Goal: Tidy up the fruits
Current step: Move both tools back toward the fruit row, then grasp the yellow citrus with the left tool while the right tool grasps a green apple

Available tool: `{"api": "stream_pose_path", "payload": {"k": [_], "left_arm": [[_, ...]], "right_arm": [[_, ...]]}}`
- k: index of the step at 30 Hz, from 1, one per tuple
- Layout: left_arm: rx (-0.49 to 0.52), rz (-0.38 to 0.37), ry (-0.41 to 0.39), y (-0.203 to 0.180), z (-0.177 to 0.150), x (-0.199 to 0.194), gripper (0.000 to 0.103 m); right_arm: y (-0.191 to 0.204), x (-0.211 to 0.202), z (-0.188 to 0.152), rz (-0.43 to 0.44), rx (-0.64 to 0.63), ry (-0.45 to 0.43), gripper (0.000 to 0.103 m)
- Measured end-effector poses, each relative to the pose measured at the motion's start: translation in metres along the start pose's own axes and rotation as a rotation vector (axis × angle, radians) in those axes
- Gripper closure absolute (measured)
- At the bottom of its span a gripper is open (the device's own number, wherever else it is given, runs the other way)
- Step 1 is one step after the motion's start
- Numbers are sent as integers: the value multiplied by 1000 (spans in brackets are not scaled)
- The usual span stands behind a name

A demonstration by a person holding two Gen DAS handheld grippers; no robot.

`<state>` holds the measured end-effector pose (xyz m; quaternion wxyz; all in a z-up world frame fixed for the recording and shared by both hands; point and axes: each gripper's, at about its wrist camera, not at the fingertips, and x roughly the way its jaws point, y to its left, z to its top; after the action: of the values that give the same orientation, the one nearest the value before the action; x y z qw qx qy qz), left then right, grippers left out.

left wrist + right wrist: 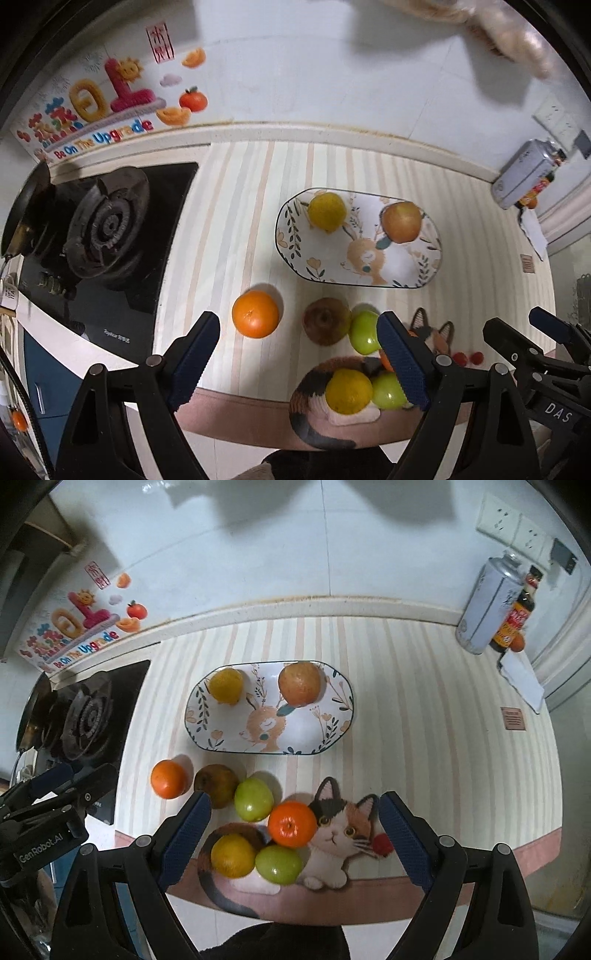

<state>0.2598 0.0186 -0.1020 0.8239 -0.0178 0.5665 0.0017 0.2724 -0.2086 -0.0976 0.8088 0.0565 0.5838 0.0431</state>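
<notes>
Around the plate (334,722), which is holding a lemon (226,685) and an apple (299,683), six fruits are waiting just in front. Both the left gripper (299,354) and the right gripper (295,830) are hovering wide open, empty; next, probably, is closing on the tangerine (291,823).

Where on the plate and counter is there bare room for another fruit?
Free: the plate's near half, below the lemon and apple; also the striped counter right of it. Crowded: the near edge, where six fruits cluster around the cat mat.
</notes>
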Motion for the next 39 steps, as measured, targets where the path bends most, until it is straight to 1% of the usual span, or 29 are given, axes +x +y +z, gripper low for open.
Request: {"api": "stream_pose_path", "payload": {"k": [3, 8, 11, 13, 16, 17, 18, 21, 24, 25, 27, 28, 31, 32, 33, 34, 37, 39], "left_arm": [[10, -7, -34, -2, -9, -20, 16], [27, -23, -68, -5, -21, -43, 16], [27, -37, -75, -4, -26, -49, 16], [19, -56, -72, -2, -28, -49, 16], [29, -45, -51, -1, -32, -38, 16], [34, -35, -35, 0, -33, -30, 11], [38, -26, -14, 0, -35, -21, 3], [45, -6, 50, 0, -45, 9, 3], [45, 14, 134, 1, -58, 45, 3], [38, 18, 165, 2, -63, 57, 3], [19, 11, 217, 5, -69, 77, 3], [3, 8, 244, 7, -72, 86, 3], [-32, -8, 292, 11, -78, 105, 3], [-40, -9, 303, 12, -79, 109, 3], [-43, -14, 308, 11, -80, 112, 3], [-44, -13, 313, 10, -80, 115, 3], [-40, -21, 329, 5, -82, 125, 3], [-39, -33, 345, 0, -84, 131, 3]], "right_arm": [[1, -22, -12, 6, -1, -27, 9], [3, -47, -27, 18, 1, -64, 9], [2, -53, -35, 39, 14, -70, 9], [-2, -48, -41, 46, 30, -59, 9], [-11, -22, -51, 61, 60, 11, 9], [-13, -12, -55, 69, 71, 35, 9], [-18, 4, -59, 84, 86, 68, 9], [-29, 50, -72, 135, 136, 161, 9], [-38, 98, -87, 182, 204, 241, 10], [-40, 112, -91, 195, 220, 264, 15], [-41, 138, -98, 223, 242, 312, 21], [-40, 152, -102, 246, 253, 335, 22], [-34, 174, -108, 264, 240, 364, 27], [-32, 179, -110, 272, 236, 371, 30], [-31, 184, -112, 287, 233, 374, 35], [-32, 185, -113, 305, 238, 361, 37], [-33, 184, -115, 315, 227, 354, 38], [-35, 180, -116, 279, 207, 347, 38]]}}
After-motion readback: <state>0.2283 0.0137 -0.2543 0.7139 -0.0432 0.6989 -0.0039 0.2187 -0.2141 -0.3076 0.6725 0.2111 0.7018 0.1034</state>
